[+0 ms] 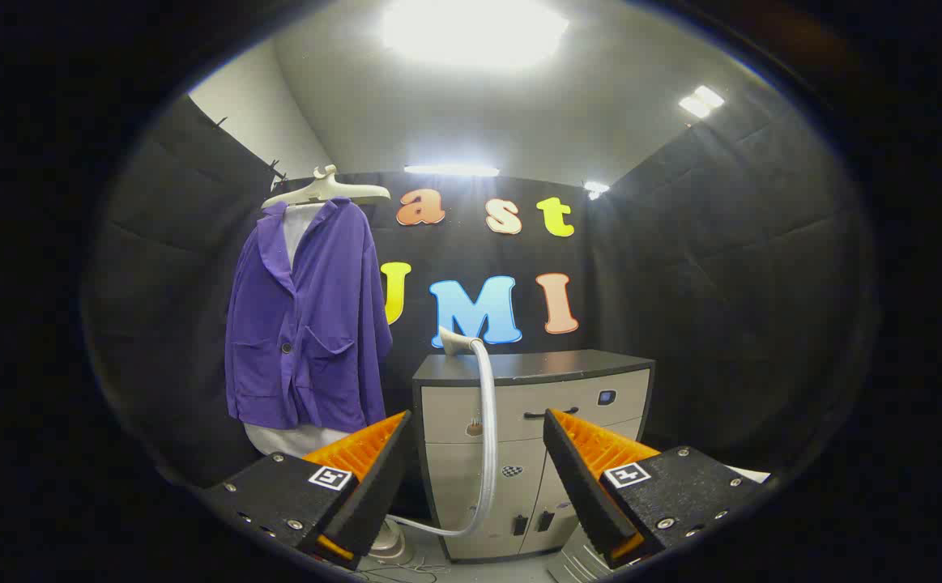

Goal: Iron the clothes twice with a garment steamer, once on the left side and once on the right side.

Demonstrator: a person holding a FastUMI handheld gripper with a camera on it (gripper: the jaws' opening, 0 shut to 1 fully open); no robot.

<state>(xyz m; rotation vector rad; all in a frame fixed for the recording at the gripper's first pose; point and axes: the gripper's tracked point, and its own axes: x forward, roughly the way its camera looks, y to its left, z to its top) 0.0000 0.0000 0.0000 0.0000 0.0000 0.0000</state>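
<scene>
A purple jacket [304, 324] hangs on a pale hanger [326, 191] over a white garment, to the left of and beyond my fingers. The steamer head [456, 342] rests on the left end of a grey cabinet [568, 397], straight ahead beyond the fingers. Its pale hose [487, 437] drops down the cabinet front and curves toward a base [390, 544] on the floor behind the left finger. My gripper [475, 461] is open, with nothing between its fingers, well short of the steamer head.
Black cloth walls close the booth on the left, back and right. The cabinet has drawers with a dark handle [550, 414]. Thin cables [398, 572] lie on the floor below the fingers.
</scene>
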